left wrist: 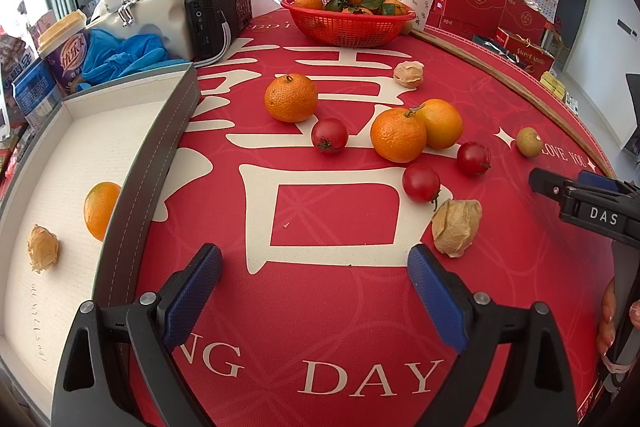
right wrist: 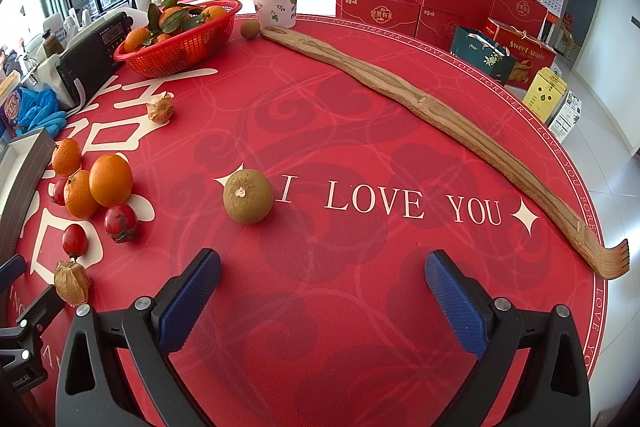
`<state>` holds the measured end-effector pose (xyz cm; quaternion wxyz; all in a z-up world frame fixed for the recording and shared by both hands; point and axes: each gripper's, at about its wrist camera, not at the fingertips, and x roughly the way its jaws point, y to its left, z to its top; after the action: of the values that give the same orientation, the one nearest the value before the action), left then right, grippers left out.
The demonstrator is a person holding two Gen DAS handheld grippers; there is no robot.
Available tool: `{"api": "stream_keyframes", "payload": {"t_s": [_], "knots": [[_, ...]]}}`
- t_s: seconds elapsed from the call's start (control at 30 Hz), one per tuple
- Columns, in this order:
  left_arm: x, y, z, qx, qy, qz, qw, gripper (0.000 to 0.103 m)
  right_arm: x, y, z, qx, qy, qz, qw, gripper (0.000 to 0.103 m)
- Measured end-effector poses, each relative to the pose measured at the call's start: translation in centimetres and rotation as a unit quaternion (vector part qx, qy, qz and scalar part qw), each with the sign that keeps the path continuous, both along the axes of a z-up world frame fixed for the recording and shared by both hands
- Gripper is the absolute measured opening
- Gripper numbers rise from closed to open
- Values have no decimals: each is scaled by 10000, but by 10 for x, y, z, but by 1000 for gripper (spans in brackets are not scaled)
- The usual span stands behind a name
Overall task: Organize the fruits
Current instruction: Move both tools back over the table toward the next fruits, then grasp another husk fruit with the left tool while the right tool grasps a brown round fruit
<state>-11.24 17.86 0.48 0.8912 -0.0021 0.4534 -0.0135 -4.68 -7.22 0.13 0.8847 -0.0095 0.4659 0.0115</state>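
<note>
while the left wrist view is taken first, the left claw (left wrist: 314, 291) is seen spread wide and empty above the red desk (left wrist: 328, 307), with the grey tray (left wrist: 160, 147) just to its left. the nearest loose fruit is judged to be the husked physalis (left wrist: 456, 227) just beside the right finger, with a cherry tomato (left wrist: 420, 183) touching or nearly touching it; the husk looks papery, so a gentle closure low around its body is advised, and the tomato should be kept out of the pinch. inside the tray a small orange (left wrist: 100, 209) and another husked fruit (left wrist: 42, 247) are already laid, well apart from each other. at the far end a red basket (left wrist: 348, 27) is filled with leafy tangerines. the right claw (left wrist: 576, 195) is glimpsed at the edge, its opening not clear from here.

in the right wrist view, the right claw (right wrist: 322, 295) is shown wide and empty, aimed at a brownish round fruit (right wrist: 248, 195) lying alone ahead and slightly left. a small turn leftward is judged necessary so the fruit sits between the pads before closing. a paper cup (right wrist: 274, 1) stands beyond, contents hidden.
</note>
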Motion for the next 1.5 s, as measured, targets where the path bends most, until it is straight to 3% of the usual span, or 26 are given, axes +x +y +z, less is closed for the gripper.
{"api": "stream_keyframes", "payload": {"t_s": [0.87,1.1,1.27,1.4,1.5], "knots": [[-3,-2,0,15,20,29,10000,96,0,0,-1,1,-4,7,10000,102],[-8,-35,10,201,-91,-351,9991,95,1,-1,2,2,36,176,9998,102],[0,-52,6,106,130,-434,9989,72,1,-5,2,0,34,310,9995,102],[9,-55,6,36,127,-290,9995,64,1,-6,2,-5,29,391,9992,102],[10,-60,8,37,104,-245,9996,45,1,-7,2,-3,25,438,9990,102]]}}
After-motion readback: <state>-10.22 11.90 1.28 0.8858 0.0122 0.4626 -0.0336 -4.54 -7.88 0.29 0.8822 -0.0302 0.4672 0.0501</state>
